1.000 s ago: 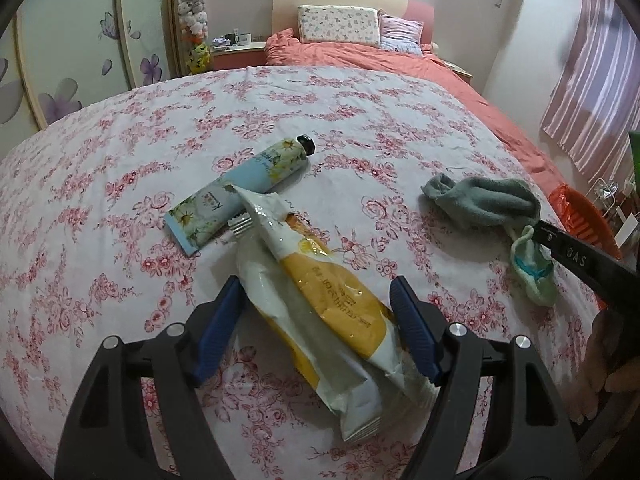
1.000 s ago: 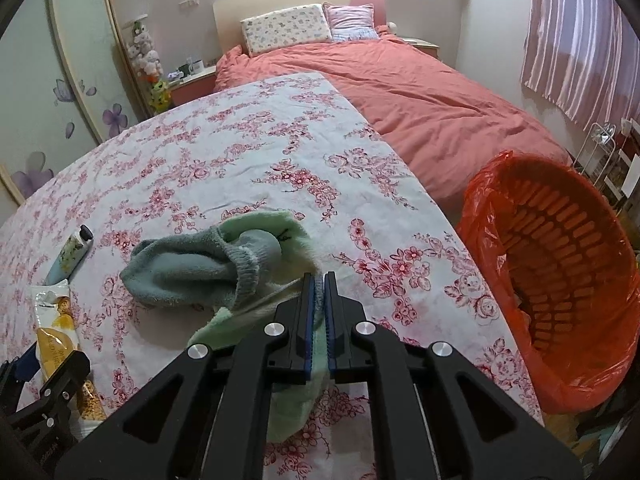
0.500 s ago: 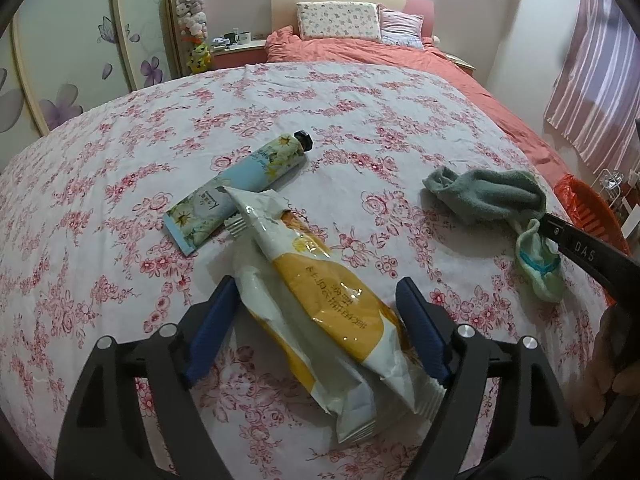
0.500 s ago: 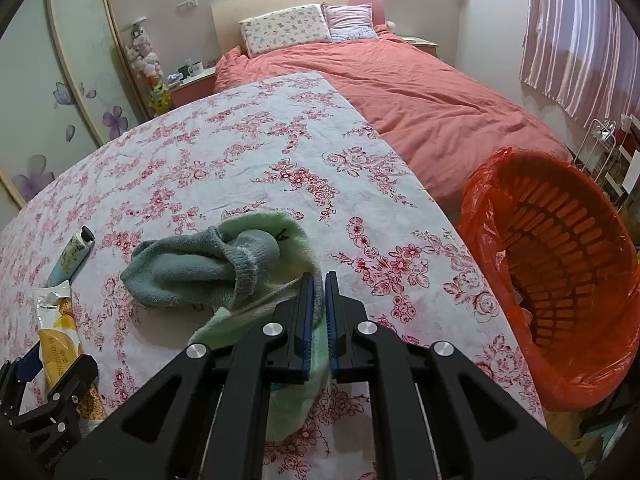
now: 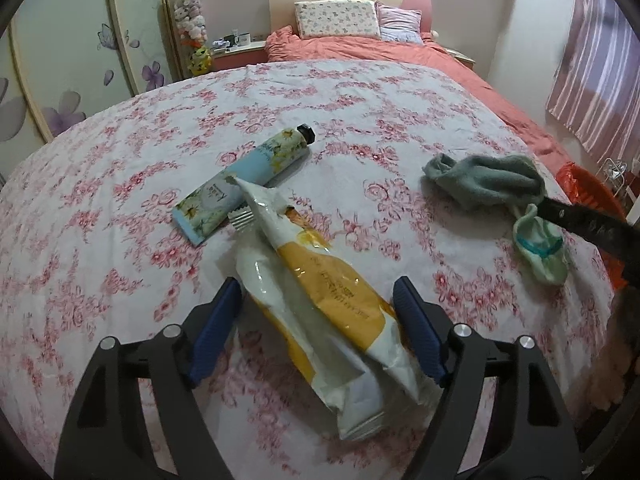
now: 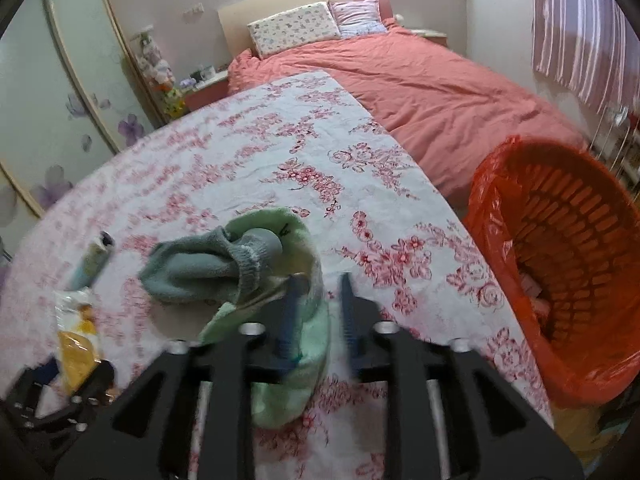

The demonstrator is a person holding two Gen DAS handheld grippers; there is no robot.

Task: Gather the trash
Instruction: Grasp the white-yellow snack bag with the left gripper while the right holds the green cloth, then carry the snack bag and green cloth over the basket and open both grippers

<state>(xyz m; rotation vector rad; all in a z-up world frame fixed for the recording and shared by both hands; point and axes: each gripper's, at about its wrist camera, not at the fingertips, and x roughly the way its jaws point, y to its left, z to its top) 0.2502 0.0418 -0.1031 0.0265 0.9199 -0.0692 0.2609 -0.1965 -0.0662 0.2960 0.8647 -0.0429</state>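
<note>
A white and yellow snack wrapper lies on the floral sheet between the open blue-padded fingers of my left gripper; it also shows in the right wrist view. A blue flowered cream tube lies just beyond the wrapper, and it shows in the right wrist view. My right gripper is open over a light green sock, which lies under a grey-green sock. Both socks show in the left wrist view, the grey-green sock and the green sock.
An orange bin with an orange liner stands off the bed's right edge. A coral duvet and pillows lie at the far end. A wardrobe stands on the left.
My right gripper's jaws have opened from shut, and the view has shifted and blurred. The left gripper has stayed open around the wrapper, drawing back slightly.
</note>
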